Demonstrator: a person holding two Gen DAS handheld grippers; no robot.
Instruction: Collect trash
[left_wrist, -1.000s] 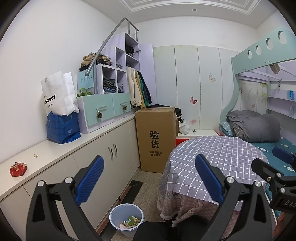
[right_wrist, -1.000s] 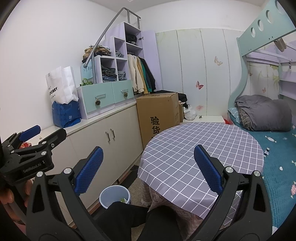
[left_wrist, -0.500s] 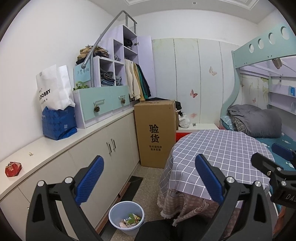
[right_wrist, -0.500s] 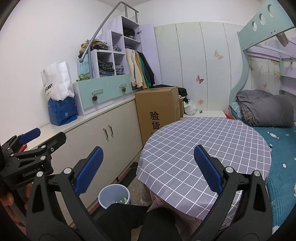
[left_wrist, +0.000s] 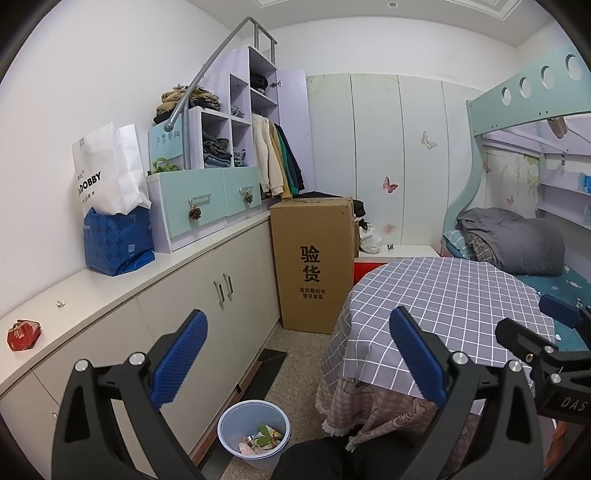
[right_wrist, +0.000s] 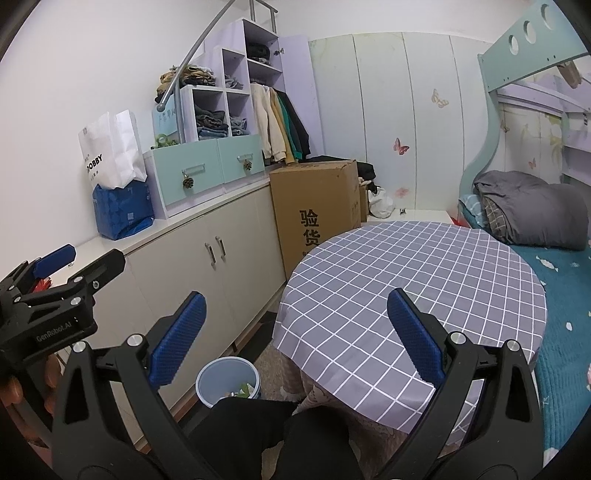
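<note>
Left gripper (left_wrist: 297, 354), black frame with blue ribbed pads: jaws spread wide, nothing between them. Its body, seen at the left edge of the right wrist view, reads "GenRobot.AI".

Right gripper (right_wrist: 295, 332), same build: jaws spread wide, empty. Its body, at the right edge of the left wrist view, shows "DAS".

Person's dark-trousered legs (right_wrist: 258, 435), nearest, bottom centre.

Pale blue round plastic waste bin (left_wrist: 254, 432) on the floor, near left, between the cabinet base and the table; scraps of trash lie inside it.

Crumpled red wrapper (left_wrist: 23, 334), the loose trash, alone on the near left end of the white countertop (left_wrist: 110, 280). A tiny pale scrap (left_wrist: 60, 304) lies farther along.

Round table with grey-and-white checked cloth (right_wrist: 413, 288), right of the bin, top bare.

Tall brown cardboard box (left_wrist: 314, 266), beyond the table, printed "验货"; smaller print below is unreadable.

Blue patterned bag (left_wrist: 118, 240) holding a white paper bag (left_wrist: 107, 170) lettered "DOBBY", on the countertop.

Teal-fronted drawer unit (left_wrist: 203, 203) with pinecone pulls, farther left.

Grey quilt (left_wrist: 517, 243) on the bunk bed, far right.

Change since a second ago: both views have shifted slightly; the wrapper sits lower and closer to the left edge; jaws unchanged.
</note>
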